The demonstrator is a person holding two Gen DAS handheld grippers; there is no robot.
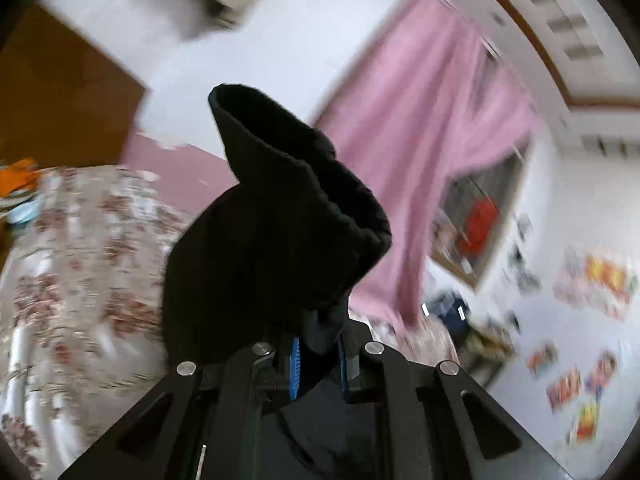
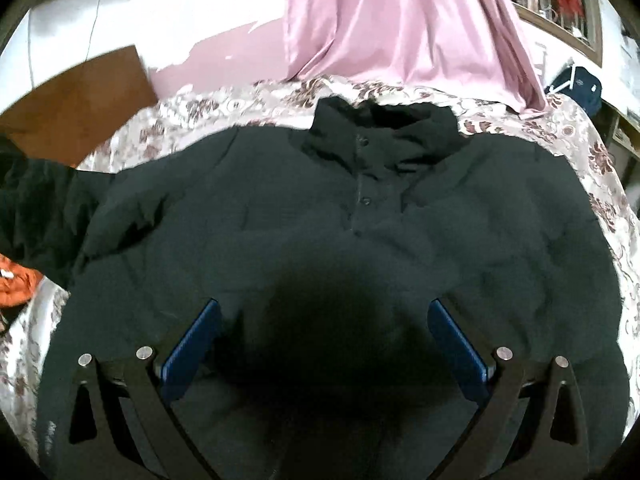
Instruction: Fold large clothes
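Left tongs (image 1: 316, 364) clamped narrow on a bunch of black cloth, apparently a sleeve cuff (image 1: 280, 208) of the jacket, raised above the flowered bed (image 1: 80, 240). Cuff flopping open and drooping over the blue pads: soft, limp, thick fabric. Background blurred.

Right tongs (image 2: 324, 344) spread wide, empty, poised just over the jacket (image 2: 460, 240) lying flat, front up, collar toward the pink curtain (image 2: 400, 20). Looks bulky, padded, likely moderate in weight, not slippery. Best taken at hem, cuffs or shoulder seams; a deep bite needed, since thin pinches probably slide off padding.
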